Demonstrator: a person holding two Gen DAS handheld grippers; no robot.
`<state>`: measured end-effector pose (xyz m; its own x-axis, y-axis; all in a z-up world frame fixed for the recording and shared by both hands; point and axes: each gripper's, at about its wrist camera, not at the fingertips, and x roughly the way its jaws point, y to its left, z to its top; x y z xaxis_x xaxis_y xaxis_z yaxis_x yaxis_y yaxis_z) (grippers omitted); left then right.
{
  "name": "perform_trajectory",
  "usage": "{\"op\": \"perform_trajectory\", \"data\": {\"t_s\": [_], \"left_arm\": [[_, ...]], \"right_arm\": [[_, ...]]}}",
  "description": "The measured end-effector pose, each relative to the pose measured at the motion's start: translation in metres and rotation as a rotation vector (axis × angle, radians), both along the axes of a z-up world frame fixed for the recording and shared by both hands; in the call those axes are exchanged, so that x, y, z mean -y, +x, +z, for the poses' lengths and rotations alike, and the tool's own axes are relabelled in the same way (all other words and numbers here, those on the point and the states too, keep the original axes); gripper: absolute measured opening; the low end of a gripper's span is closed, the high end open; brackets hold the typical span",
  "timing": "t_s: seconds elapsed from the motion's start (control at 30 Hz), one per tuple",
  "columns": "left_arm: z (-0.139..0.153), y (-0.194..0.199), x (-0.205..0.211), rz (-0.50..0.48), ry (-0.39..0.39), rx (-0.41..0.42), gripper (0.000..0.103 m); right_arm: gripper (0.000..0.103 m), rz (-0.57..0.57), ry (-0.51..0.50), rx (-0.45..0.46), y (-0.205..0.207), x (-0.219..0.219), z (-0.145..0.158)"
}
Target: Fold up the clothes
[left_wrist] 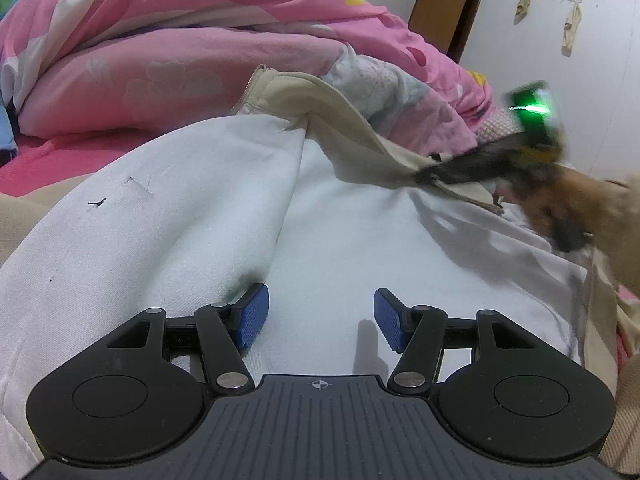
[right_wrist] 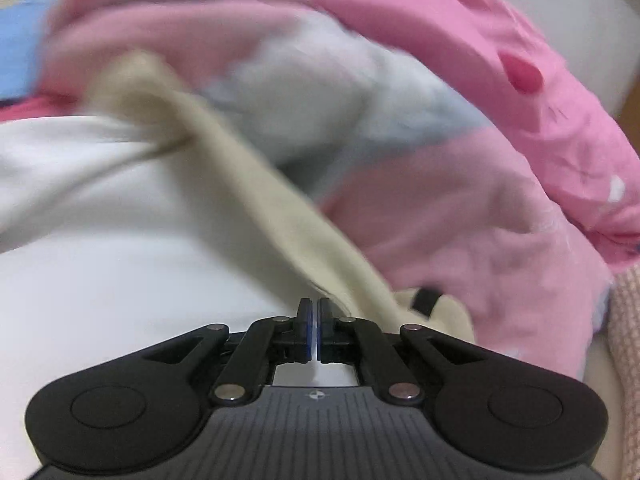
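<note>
Blue-padded black jaws of the left gripper (left_wrist: pixel 321 316) are standing apart at the bottom of the left wrist view, hovering over the white cotton garment with beige trim (left_wrist: pixel 224 208) that is lying spread across the frame's middle, nothing between the pads. At right in that view, the blurred right gripper (left_wrist: pixel 430 174) is pinching the garment's beige strip (left_wrist: pixel 360 136), jaws together on the cloth's end. Behind, a pink patterned quilt (left_wrist: pixel 160 40) is filling the upper left.
</note>
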<state>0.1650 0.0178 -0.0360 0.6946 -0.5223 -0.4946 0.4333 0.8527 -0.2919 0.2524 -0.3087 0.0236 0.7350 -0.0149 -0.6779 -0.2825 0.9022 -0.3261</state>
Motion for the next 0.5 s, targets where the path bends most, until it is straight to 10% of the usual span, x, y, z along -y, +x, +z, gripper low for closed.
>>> {"op": "perform_trajectory", "data": {"t_s": [0.17, 0.5], "left_arm": [[-0.001, 0.0, 0.001, 0.003, 0.006, 0.002, 0.059], [0.005, -0.012, -0.013, -0.016, -0.066, -0.001, 0.064]], "right_arm": [[0.0, -0.1, -0.212, -0.106, -0.019, 0.026, -0.037], [0.0, -0.369, -0.178, -0.039, -0.028, 0.048, -0.012]]}}
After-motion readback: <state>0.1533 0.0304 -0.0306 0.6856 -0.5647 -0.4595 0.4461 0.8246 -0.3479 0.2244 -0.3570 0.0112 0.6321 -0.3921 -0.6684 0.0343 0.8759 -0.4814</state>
